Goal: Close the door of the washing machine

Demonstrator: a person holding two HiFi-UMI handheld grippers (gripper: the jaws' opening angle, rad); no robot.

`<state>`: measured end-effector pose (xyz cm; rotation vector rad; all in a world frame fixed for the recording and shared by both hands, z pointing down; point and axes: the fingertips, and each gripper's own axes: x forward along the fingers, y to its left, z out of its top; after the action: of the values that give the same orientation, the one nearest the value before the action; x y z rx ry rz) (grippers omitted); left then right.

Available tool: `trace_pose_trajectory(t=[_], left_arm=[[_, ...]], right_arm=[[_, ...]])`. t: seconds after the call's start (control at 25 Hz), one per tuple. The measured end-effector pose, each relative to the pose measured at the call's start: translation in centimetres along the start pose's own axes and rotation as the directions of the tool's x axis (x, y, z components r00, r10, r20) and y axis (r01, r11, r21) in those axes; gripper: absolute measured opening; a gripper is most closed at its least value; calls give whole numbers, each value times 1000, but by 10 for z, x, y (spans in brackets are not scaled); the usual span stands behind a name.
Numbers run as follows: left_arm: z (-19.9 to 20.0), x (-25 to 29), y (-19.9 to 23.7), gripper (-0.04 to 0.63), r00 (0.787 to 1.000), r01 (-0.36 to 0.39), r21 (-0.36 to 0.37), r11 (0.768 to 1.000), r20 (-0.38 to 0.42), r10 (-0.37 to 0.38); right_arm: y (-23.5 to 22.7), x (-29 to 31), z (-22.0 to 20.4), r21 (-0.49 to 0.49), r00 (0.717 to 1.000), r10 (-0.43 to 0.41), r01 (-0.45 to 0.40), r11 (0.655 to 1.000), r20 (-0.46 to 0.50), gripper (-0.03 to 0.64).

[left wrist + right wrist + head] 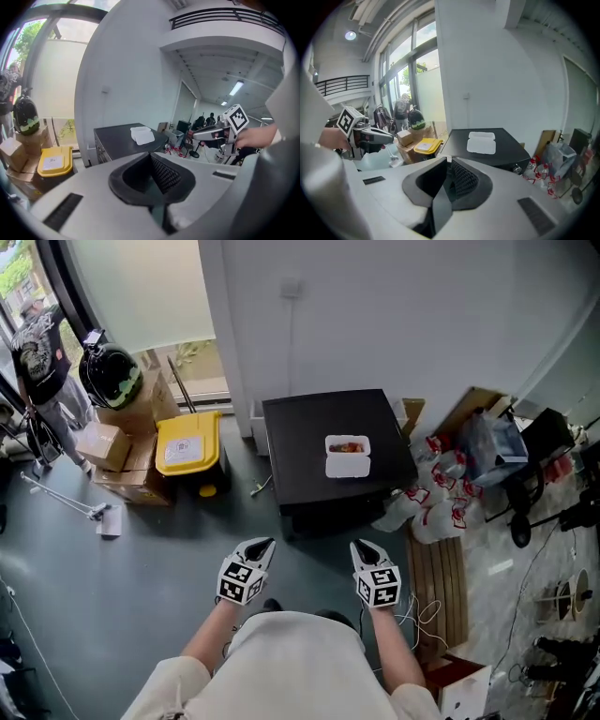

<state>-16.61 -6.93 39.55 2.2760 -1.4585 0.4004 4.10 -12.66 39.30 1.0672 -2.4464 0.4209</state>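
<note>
The left gripper [264,544] was closed, its jaws pressed together with nothing between them, and it hovered in the air just short of the washing machine's [305,442] front, toward that front's left side. The right gripper [360,547] was closed and empty in the same way, and it hung level with the left one before the right side of the machine's front. Neither gripper touched the washing machine. The machine was a black box standing against the white wall [375,315], its front turned toward the person; from the head view that front lay in shadow, and its door could not be made out. On top of the machine, toward its right side, lay a white food container [348,456], its lid shut, with something reddish showing through. To the left of the washing machine a yellow bin [188,442] stood on the floor, and beyond it were cardboard boxes [117,451] with a dark helmet [110,376] resting on them. To the right of the machine lay a heap of red-and-white plastic bags [439,498], and a slatted wooden board [439,582] lay near that same corner.
</note>
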Motion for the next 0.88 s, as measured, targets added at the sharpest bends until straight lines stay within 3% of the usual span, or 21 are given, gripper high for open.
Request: trace_pose_trajectory(t=[0.6, 0.88], left_arm=[[95, -32, -33, 9, 985, -12, 51, 999, 173, 3], [116, -42, -40, 9, 977, -21, 79, 997, 212, 4]], right_arm=[[-8, -68, 73, -30, 982, -4, 10, 999, 187, 52], [-6, -83, 89, -77, 971, 13, 5, 997, 239, 51]])
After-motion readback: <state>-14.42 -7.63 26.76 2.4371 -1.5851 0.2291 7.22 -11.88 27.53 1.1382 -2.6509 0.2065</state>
